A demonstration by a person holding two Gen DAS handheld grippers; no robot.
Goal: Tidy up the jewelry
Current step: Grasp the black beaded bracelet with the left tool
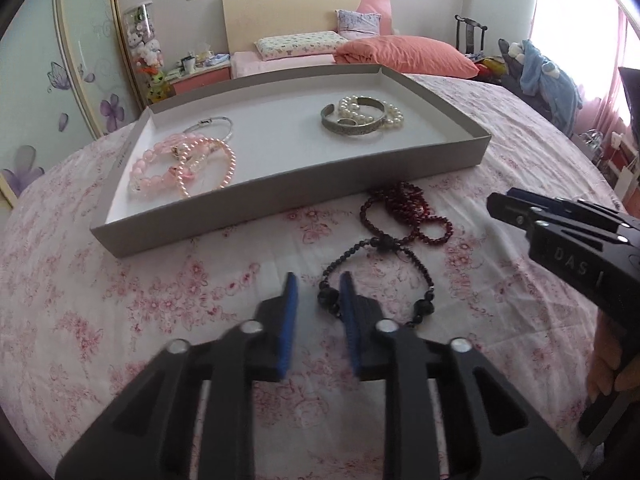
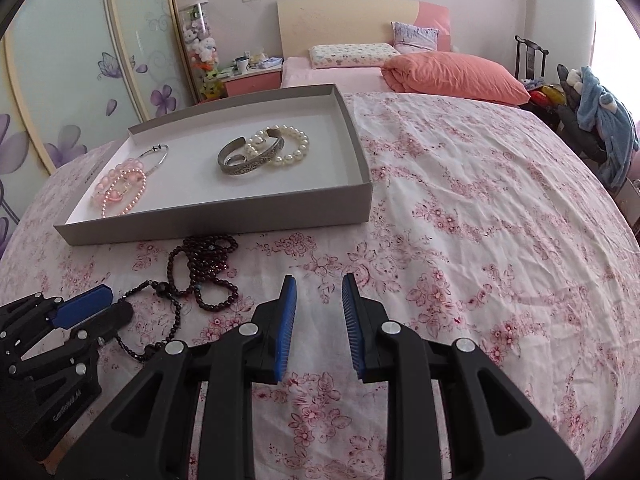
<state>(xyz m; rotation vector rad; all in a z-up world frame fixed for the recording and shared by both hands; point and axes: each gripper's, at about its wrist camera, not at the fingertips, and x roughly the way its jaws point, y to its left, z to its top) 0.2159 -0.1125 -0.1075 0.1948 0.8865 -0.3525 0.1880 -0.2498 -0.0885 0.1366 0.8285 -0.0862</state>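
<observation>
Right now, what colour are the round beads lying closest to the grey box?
Dark red, on the beaded strand bunched beside the grey cardboard box; clearest in the right wrist view.

You get soft, even daylight from the window point(image 1: 576, 32) at right, which blows out to white glare. Shadows on the floral bedspread point(image 2: 460, 208) are faint. Fisheye bending curves the edges, corners go black, and the nearest gripper parts look slightly soft.
</observation>
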